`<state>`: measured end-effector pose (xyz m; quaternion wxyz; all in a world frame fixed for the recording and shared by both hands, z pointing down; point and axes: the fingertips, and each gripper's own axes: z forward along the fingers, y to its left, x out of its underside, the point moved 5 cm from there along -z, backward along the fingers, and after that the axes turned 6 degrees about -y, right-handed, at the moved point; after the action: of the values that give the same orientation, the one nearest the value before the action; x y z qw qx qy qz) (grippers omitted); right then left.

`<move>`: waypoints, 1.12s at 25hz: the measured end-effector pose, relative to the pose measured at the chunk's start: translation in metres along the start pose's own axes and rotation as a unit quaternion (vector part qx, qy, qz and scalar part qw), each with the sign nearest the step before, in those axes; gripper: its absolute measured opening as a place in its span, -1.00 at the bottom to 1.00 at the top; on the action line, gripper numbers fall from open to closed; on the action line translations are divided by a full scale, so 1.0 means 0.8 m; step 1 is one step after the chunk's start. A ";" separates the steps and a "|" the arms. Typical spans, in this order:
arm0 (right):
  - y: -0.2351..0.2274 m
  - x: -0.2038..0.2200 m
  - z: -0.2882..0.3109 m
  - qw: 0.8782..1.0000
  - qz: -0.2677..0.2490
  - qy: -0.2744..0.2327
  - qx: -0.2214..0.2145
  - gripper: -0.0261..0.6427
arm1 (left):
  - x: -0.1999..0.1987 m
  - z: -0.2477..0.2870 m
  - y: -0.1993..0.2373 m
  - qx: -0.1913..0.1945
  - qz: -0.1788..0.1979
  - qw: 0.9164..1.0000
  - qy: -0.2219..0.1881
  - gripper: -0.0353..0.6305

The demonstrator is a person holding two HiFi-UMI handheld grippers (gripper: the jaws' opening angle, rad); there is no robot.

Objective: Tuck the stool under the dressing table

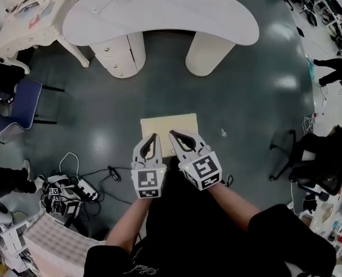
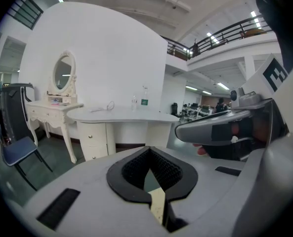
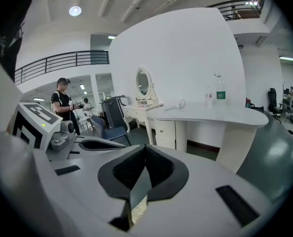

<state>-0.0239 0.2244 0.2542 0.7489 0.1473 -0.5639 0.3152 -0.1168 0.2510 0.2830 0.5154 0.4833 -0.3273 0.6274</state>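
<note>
The stool (image 1: 168, 131), a cream square seat, stands on the dark floor a short way in front of the white kidney-shaped dressing table (image 1: 159, 13), outside the gap between its two pedestals. Both grippers hover side by side over the stool's near edge. My left gripper (image 1: 154, 137) is shut with nothing in it, and so is my right gripper (image 1: 172, 134). In the left gripper view the shut jaws (image 2: 149, 154) point at the dressing table (image 2: 121, 115), with a sliver of stool (image 2: 157, 205) below. The right gripper view shows its shut jaws (image 3: 145, 152) and the table (image 3: 210, 115).
A blue chair (image 1: 18, 108) and an ornate mirrored vanity (image 1: 26, 10) stand at the left. A black office chair (image 1: 309, 160) is at the right. Cables and a power strip (image 1: 72, 189) lie on the floor near left. A person (image 3: 63, 105) stands far off.
</note>
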 end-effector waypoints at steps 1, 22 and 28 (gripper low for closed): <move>-0.006 0.003 0.005 1.000 0.002 0.005 -0.006 -0.90 | 0.002 0.007 0.000 -0.003 -0.001 1.000 0.005 -0.89; -0.117 0.187 0.075 0.986 0.020 0.156 -0.047 -0.90 | 0.165 0.129 0.016 0.005 -0.039 0.986 0.160 -0.89; -0.127 0.254 0.083 0.980 0.045 0.189 -0.046 -0.90 | 0.235 0.157 0.003 0.019 -0.054 0.975 0.214 -0.89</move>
<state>0.0248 0.1711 0.4799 0.8330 0.0248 -0.4325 0.3441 -0.0856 0.1986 0.5006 0.5978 0.3643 -0.1706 0.6934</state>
